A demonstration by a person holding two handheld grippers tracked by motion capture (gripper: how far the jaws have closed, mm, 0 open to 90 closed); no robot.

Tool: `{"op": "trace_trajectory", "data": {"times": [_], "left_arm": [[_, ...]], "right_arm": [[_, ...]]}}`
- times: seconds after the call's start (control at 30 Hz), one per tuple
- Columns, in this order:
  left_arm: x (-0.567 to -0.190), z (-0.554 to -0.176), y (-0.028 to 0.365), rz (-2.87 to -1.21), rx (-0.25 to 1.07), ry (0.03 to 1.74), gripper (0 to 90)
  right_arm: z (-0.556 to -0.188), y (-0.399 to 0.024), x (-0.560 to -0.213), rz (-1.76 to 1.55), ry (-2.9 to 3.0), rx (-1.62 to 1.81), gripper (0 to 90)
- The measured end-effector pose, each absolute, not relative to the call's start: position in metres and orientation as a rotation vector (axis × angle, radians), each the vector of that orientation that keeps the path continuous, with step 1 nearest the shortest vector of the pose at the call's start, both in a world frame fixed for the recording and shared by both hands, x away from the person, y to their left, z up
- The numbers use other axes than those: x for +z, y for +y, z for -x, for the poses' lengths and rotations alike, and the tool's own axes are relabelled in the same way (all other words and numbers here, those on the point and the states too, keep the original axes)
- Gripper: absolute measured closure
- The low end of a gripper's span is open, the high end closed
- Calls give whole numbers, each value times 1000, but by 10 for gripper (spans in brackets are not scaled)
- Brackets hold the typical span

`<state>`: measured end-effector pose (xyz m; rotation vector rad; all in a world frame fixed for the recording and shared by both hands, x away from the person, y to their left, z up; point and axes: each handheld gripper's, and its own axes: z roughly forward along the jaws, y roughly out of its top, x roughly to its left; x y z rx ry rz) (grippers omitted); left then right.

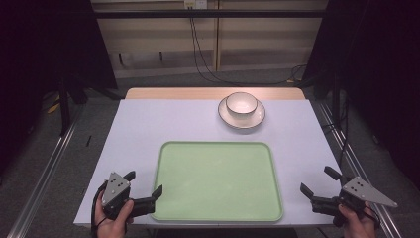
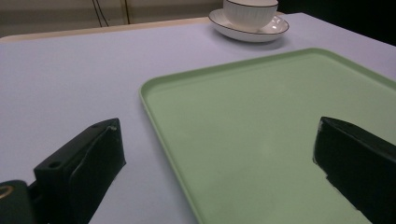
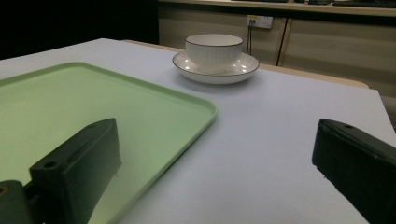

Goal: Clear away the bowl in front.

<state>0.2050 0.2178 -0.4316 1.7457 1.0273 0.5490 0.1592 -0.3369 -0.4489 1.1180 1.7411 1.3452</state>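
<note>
Your left hand-held gripper (image 1: 147, 184) and right hand-held gripper (image 1: 320, 182) gape empty at the bottom corners, flanking the green tray (image 1: 218, 218); bowl (image 1: 241, 104) on saucer (image 1: 241, 121) sits upper center.

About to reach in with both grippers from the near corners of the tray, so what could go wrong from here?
The bowl sits loose in the saucer at the far side; gripping one alone could tip or slide the other. The left gripper hangs open over the green tray's near left rim, so a forward reach may nudge the tray. The right gripper, also open, starts near the table's right edge.
</note>
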Motion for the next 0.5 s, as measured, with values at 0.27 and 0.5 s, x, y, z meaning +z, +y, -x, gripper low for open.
{"op": "trace_trajectory", "data": {"times": [0.27,0.5], "left_arm": [[-431,-204,219,-1753,553,1016,19],[-429,-204,216,-1768,553,1000,19]], "right_arm": [[-159,-333,-448,-1091,1770,1339,6],[-159,-332,-449,-1086,1797,1348,7]]}}
